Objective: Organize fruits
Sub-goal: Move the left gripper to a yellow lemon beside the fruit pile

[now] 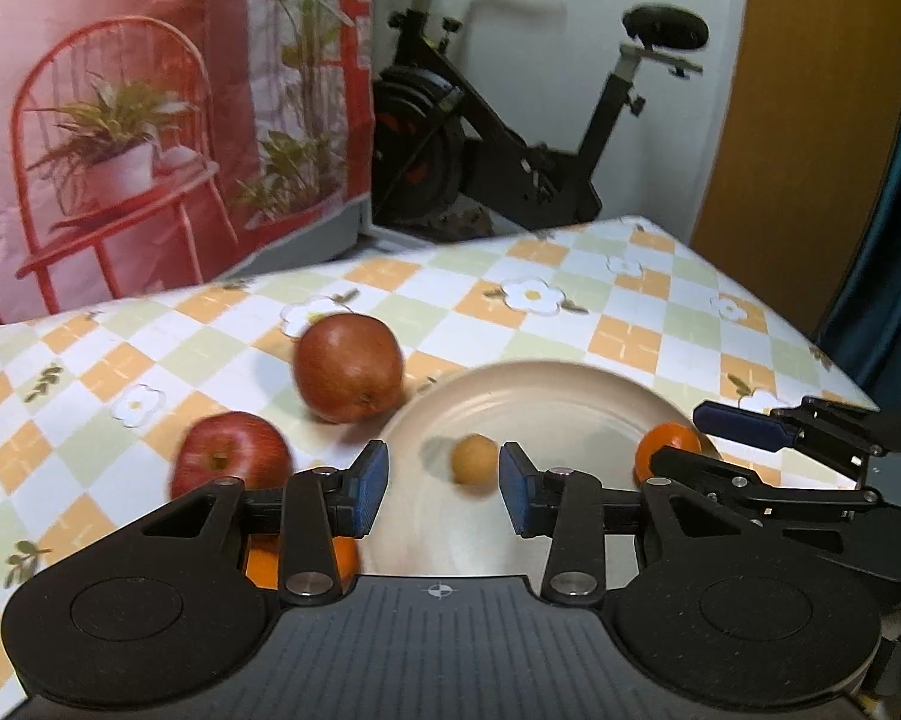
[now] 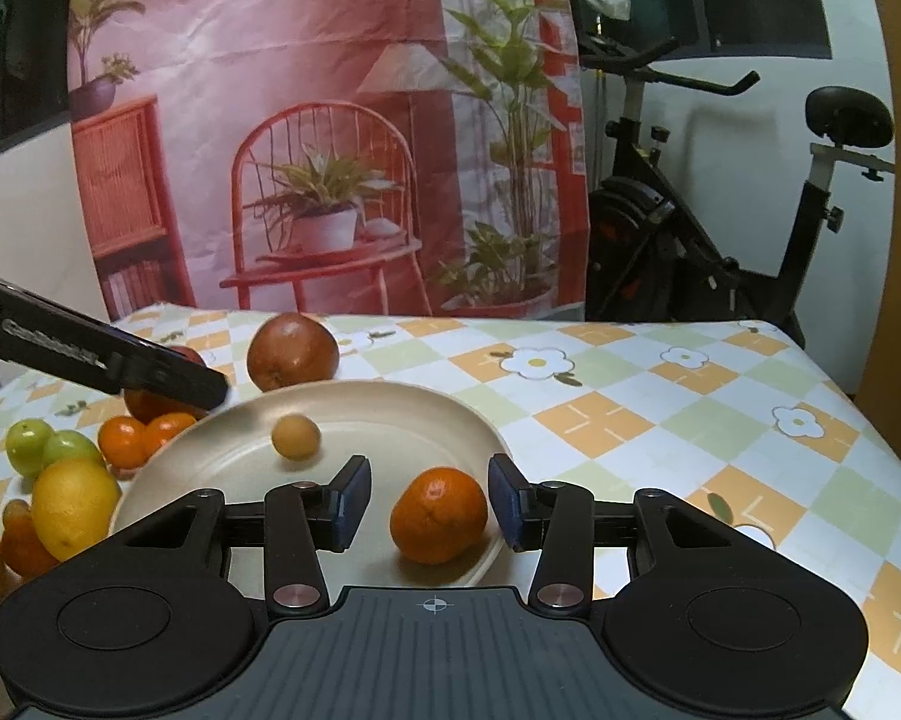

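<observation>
A cream plate (image 1: 546,387) (image 2: 390,391) lies on the checked tablecloth. On it rest a small tan fruit (image 1: 473,459) (image 2: 295,436) and an orange (image 2: 439,515) (image 1: 666,447). My left gripper (image 1: 444,483) is open just above the plate's near side; the tan fruit lies a little beyond its pads, untouched. My right gripper (image 2: 429,501) (image 1: 681,435) is open around the orange, whose skin shows a gap to the left pad. A red apple (image 1: 231,456) and a brownish-red round fruit (image 1: 348,366) (image 2: 293,351) sit left of the plate.
Left of the plate lie a lemon (image 2: 75,507), two green fruits (image 2: 30,444) and small oranges (image 2: 123,441). The left gripper's finger (image 2: 150,369) crosses above them. The table edge (image 2: 870,420) runs along the right; an exercise bike (image 2: 678,252) and a printed backdrop (image 2: 330,120) stand behind.
</observation>
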The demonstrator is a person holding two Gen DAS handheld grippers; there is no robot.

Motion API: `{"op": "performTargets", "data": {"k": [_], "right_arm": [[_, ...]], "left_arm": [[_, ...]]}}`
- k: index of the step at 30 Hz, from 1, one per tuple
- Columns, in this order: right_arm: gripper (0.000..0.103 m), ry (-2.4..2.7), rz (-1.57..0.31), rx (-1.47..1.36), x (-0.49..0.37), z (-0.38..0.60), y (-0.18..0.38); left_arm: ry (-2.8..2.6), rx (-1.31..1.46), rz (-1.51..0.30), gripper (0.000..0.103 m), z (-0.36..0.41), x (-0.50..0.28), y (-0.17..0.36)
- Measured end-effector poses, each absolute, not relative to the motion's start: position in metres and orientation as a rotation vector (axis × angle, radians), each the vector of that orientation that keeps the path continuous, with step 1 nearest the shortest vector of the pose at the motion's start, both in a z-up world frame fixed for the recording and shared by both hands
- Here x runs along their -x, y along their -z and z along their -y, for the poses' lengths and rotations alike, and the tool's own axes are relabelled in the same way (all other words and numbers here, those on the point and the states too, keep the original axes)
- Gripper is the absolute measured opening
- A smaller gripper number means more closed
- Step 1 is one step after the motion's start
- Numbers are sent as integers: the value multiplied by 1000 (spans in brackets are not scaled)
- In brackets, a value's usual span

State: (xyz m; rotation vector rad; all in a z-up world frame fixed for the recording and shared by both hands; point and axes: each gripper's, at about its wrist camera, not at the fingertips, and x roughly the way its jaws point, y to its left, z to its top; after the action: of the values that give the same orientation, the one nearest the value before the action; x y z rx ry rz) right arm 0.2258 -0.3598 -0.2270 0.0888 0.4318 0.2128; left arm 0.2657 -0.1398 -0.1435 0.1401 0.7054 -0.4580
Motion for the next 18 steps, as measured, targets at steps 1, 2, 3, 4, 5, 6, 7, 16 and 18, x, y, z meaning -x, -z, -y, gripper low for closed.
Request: {"op": "performTargets", "data": {"k": [1, 2, 3, 4, 5, 6, 7, 16, 18], "right_arm": [[40, -212, -427, -94, -225, 361, 226], [40, -205, -433, -95, -225, 361, 226], [40, -199, -439, -98, -226, 362, 224], [40, -196, -439, -103, -225, 362, 222], [40, -197, -437, -108, -223, 362, 218], [41, -201, -437, -114, -222, 361, 215], [41, -202, -437, -120, -220, 360, 212], [41, -265, -449, -174, -198, 320, 188], [41, -297, -462, -175, -194, 307, 185]], "left_arm": [[454, -129, -703, 43, 135, -263, 140], [448, -119, -701, 43, 130, -261, 137], [442, -109, -698, 43, 123, -258, 134], [437, -100, -697, 43, 117, -255, 130], [431, -92, -696, 43, 111, -252, 128], [426, -82, -695, 43, 104, -248, 125], [420, -71, -694, 43, 97, -245, 123], [353, -28, -707, 43, 41, -221, 116], [338, -38, -705, 43, 33, -214, 116]]}}
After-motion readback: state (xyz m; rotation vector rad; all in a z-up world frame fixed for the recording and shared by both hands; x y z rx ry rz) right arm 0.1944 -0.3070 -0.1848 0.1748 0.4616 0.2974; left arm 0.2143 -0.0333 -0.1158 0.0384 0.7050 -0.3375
